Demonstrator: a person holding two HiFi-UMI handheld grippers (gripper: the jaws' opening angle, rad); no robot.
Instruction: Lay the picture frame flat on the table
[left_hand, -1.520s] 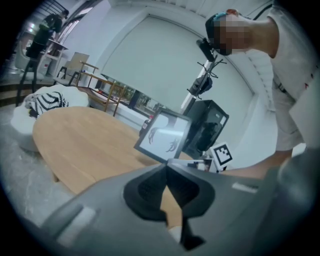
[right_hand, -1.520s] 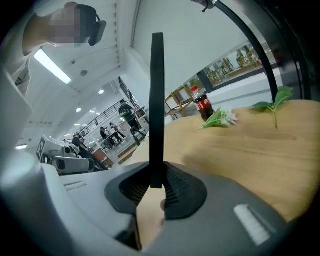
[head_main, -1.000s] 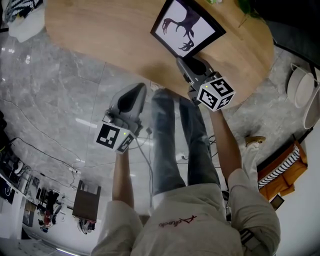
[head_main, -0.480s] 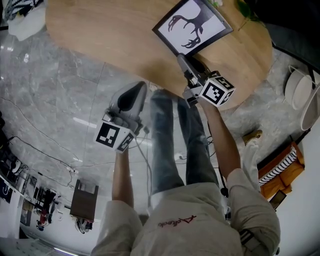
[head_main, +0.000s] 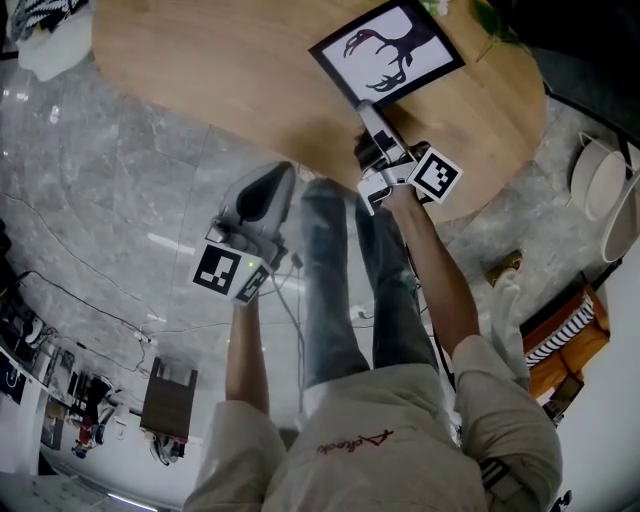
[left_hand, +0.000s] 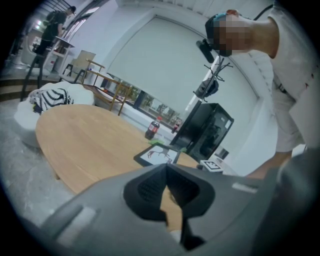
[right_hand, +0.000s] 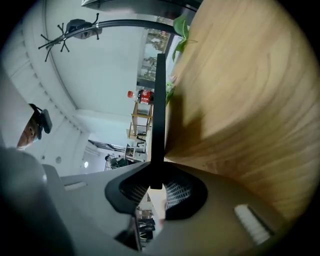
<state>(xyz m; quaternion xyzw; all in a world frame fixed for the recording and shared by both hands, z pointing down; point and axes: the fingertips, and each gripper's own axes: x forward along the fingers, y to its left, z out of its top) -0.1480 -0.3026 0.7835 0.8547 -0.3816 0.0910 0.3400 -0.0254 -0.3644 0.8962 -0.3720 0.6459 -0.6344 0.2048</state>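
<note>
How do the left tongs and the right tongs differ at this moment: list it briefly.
The right tongs are clamped on the edge of the picture frame; the left tongs are shut on nothing. The right tongs reach over the table; the left tongs hang short of it, above the floor. Both are grey and carry a marker cube.
</note>
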